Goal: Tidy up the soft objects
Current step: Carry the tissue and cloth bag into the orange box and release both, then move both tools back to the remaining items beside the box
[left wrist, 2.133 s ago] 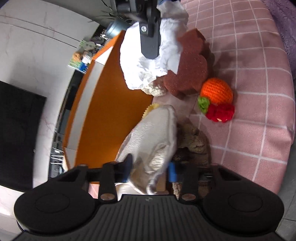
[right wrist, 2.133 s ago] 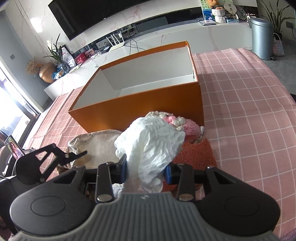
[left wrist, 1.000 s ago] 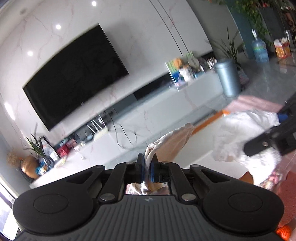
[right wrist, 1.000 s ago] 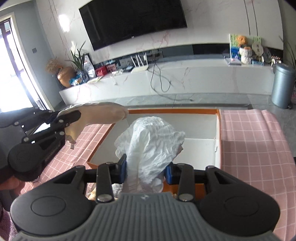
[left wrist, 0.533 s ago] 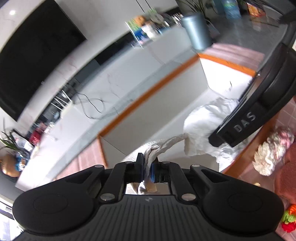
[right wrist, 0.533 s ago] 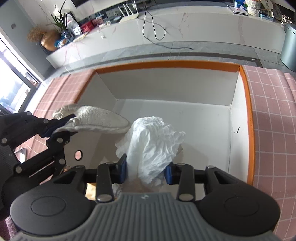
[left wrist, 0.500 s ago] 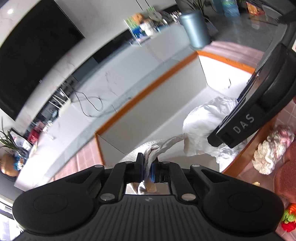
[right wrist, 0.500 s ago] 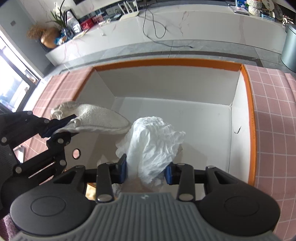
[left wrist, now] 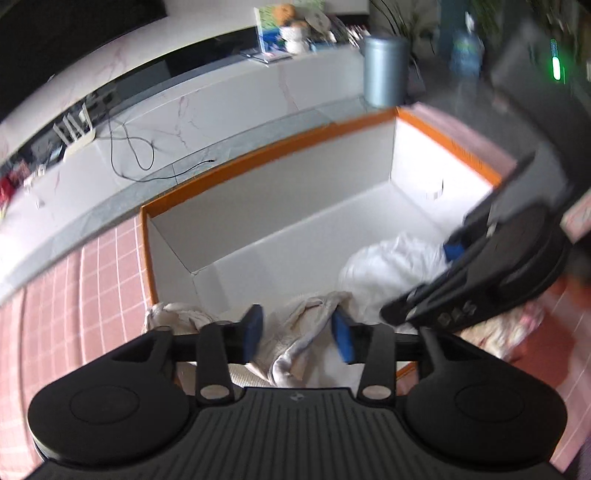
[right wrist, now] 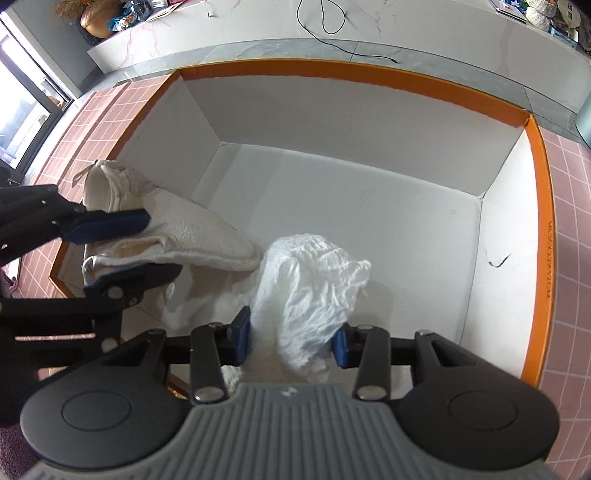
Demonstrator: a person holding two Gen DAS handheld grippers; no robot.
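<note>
An orange box [left wrist: 258, 155] with a white inside [right wrist: 369, 229] fills both views. My left gripper [left wrist: 298, 332] hangs over its near left corner, jaws opening. A cream towel [left wrist: 303, 325] lies loose between the blue pads, which stand clear of it. From the right wrist view the left gripper [right wrist: 162, 245] straddles that towel [right wrist: 192, 229], which droops onto the box floor. My right gripper [right wrist: 291, 339] is low inside the box, jaws just beginning to open, pads still touching a crumpled white cloth [right wrist: 314, 280]. In the left wrist view that white cloth [left wrist: 388, 262] sits under the right gripper [left wrist: 417, 284].
The box stands on a pink checked tablecloth [left wrist: 74, 295]. A pink and white fluffy item [left wrist: 517, 325] lies outside the box's near right wall. Beyond the box are a marble console with a black cable [right wrist: 332, 18] and a grey bin [left wrist: 386, 70].
Both grippers have tilted down and sunk into the box. The left jaws have gone from shut on the towel to wide apart, and the towel has slumped. The white cloth is lower.
</note>
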